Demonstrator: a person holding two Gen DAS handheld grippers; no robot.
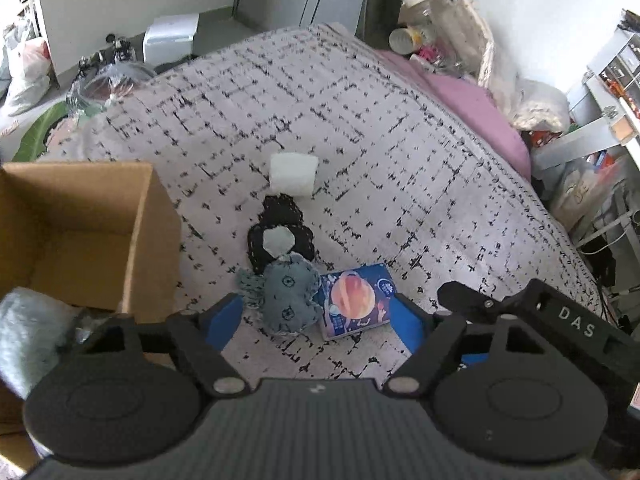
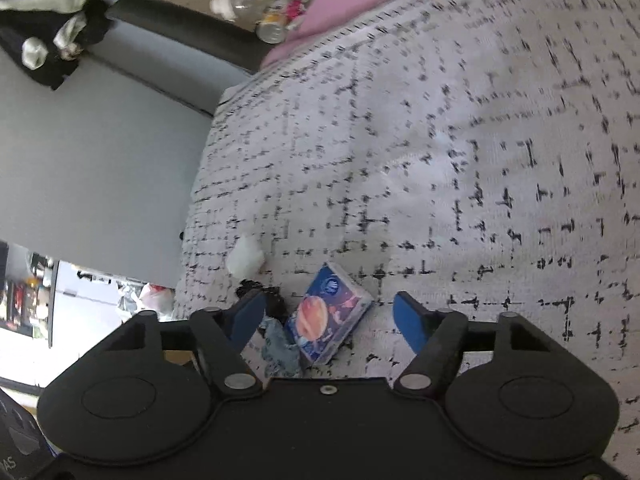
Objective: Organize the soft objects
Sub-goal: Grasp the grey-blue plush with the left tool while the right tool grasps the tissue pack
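Several soft items lie on the bed cover (image 1: 360, 140). A blue tissue pack (image 1: 354, 306) printed with an orange planet rests beside a grey-blue denim soft piece (image 1: 286, 298). Behind them are a black crocheted piece (image 1: 280, 216) and a white soft block (image 1: 294, 178). My left gripper (image 1: 316, 322) is open above the denim piece and the pack, touching neither. My right gripper (image 2: 329, 320) is open with the tissue pack (image 2: 330, 318) between its blue fingers, pads clear of it. The denim piece (image 2: 278, 344), black piece (image 2: 256, 292) and white block (image 2: 246, 258) lie to its left.
An open cardboard box (image 1: 136, 216) stands on the bed at the left, with a pale fluffy item (image 1: 24, 332) near its front. A pink sheet (image 1: 472, 108) edges the far side. Bottles and bags (image 1: 436, 28) crowd the far end. Shelves (image 1: 608, 80) stand at right.
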